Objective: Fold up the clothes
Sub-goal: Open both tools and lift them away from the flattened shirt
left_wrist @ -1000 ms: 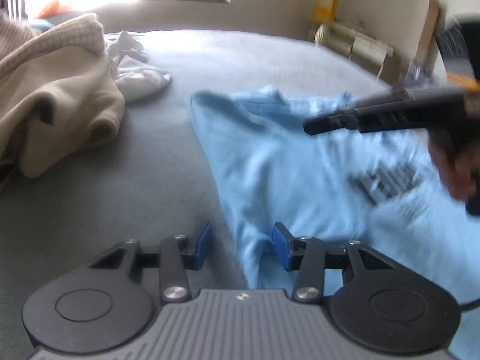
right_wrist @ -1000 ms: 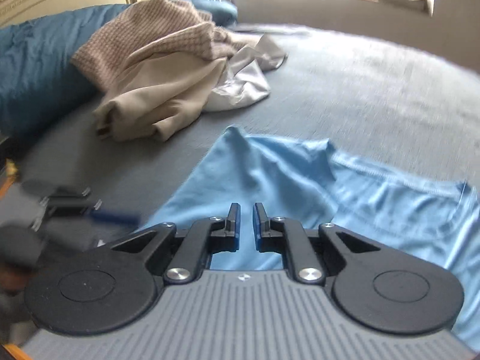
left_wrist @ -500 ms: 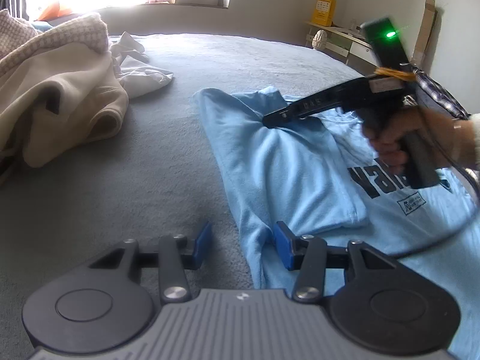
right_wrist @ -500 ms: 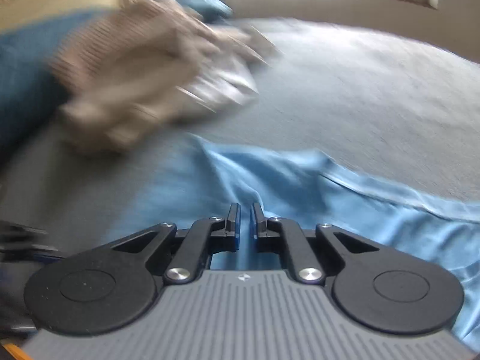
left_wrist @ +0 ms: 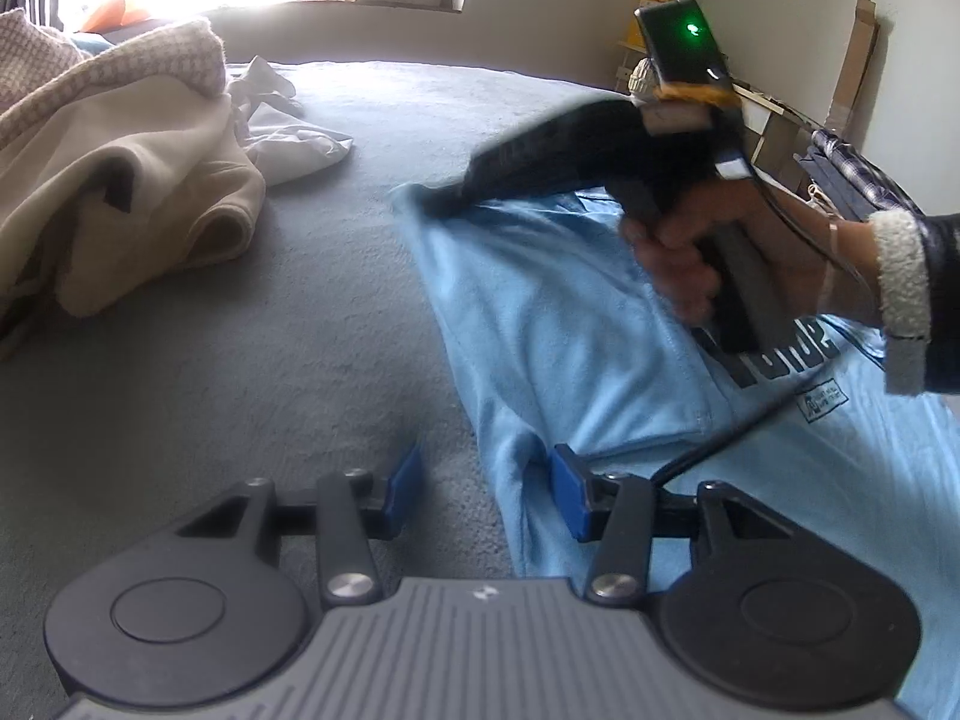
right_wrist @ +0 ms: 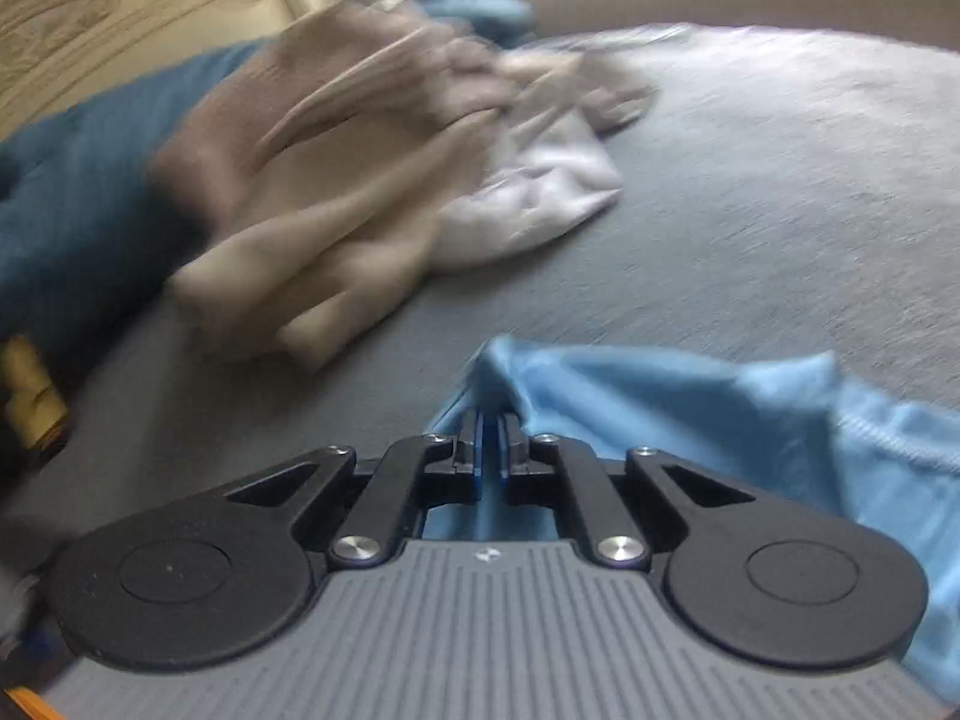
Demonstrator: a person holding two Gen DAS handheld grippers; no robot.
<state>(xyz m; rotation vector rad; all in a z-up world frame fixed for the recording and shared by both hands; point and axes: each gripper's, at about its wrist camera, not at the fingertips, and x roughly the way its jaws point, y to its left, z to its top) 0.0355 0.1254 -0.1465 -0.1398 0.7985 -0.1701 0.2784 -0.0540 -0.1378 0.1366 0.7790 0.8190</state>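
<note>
At far left a heap of beige clothes (left_wrist: pixel 120 180) lies on the grey bed (left_wrist: pixel 240 360). My left gripper (left_wrist: pixel 483 489) hangs with jaws apart over the near edge of the light blue T-shirt (left_wrist: pixel 570 360), pinching nothing. To the right, my right gripper (right_wrist: pixel 491 441) is clenched on the shirt's far corner. No containers show.
</note>
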